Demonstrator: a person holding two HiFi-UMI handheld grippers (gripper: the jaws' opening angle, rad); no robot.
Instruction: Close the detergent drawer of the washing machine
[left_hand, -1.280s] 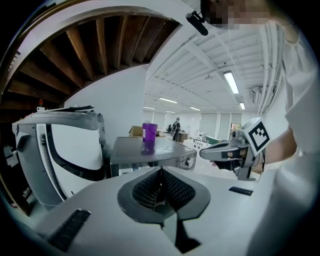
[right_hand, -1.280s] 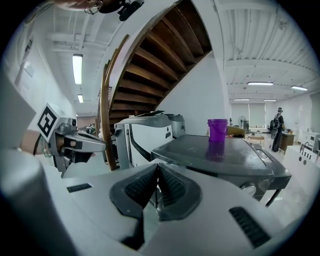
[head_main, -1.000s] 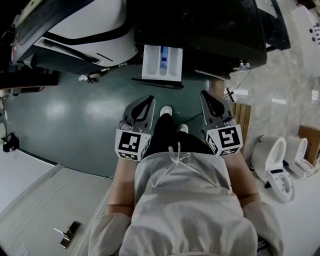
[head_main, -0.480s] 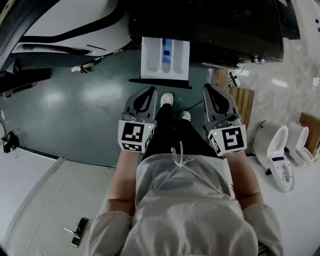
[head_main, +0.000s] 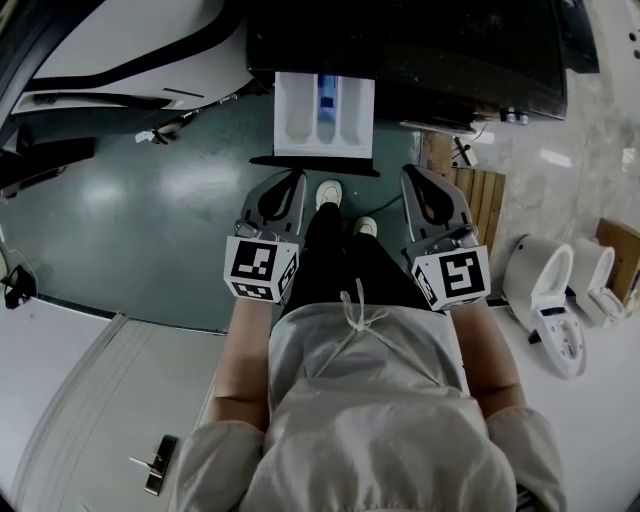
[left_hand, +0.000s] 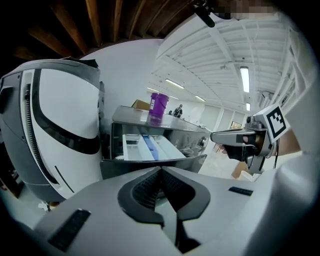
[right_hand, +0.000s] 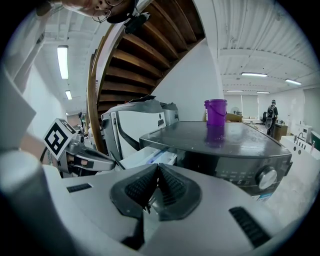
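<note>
**Drawer pulled out, both tongs clenched**

Nearest the person, the left tongs (head_main: 291, 186) and right tongs (head_main: 411, 180) are each clenched shut and empty, just short of the detergent drawer (head_main: 323, 115). The drawer juts from the dark washing machine (head_main: 450, 50), its white compartments split by a blue strip. Only the gripper views show a purple bucket (right_hand: 215, 111) on the machine's top.
</note>
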